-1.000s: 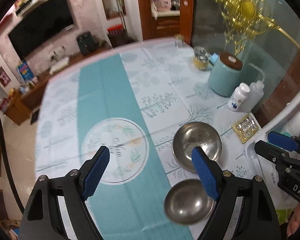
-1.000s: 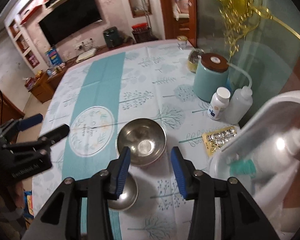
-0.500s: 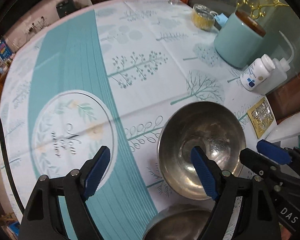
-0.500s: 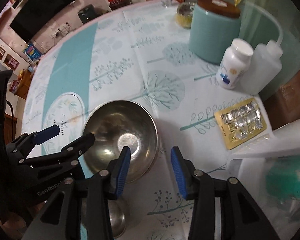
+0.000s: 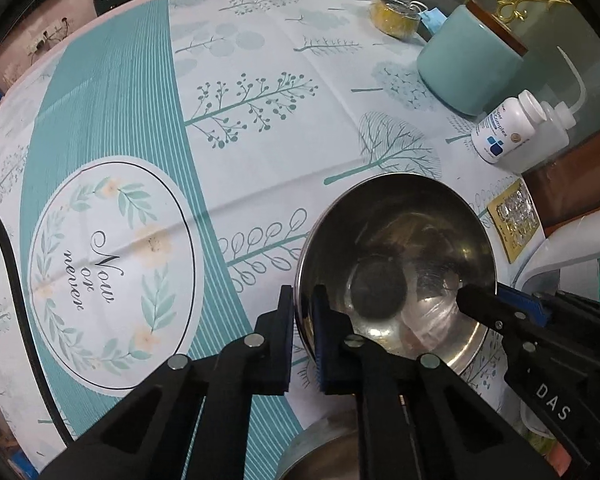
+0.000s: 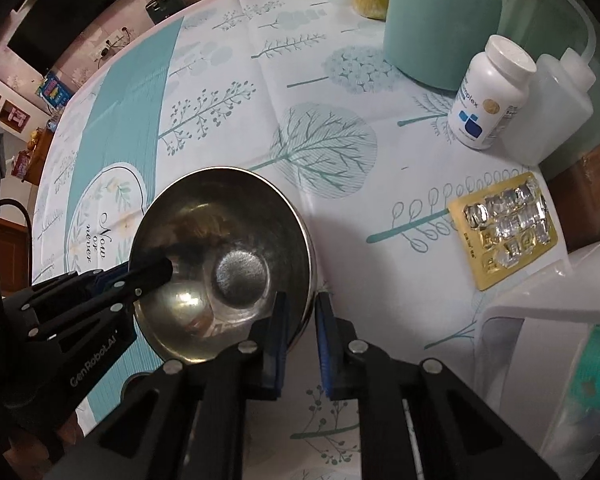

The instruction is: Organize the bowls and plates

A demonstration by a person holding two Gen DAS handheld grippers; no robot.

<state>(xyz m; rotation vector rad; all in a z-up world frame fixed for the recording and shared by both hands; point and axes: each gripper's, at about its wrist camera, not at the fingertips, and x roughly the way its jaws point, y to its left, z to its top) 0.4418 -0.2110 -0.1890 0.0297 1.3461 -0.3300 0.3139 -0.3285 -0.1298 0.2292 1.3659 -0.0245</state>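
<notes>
the patterned tablecloth (image 5: 260,128) fills the view, and on it near the right side sits the large steel bowl (image 5: 396,264), with a smaller steel bowl (image 5: 324,452) just below it. left gripper (image 5: 303,320) is clamped on the bowl's left rim, one pad either side. right gripper (image 6: 301,326) is closing on the opposite rim, wall between its pads.

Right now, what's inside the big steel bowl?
The big steel bowl looks empty: bare metal and reflections, with one finger of each tool dipping over its rim. What lies under it is hidden.
</notes>
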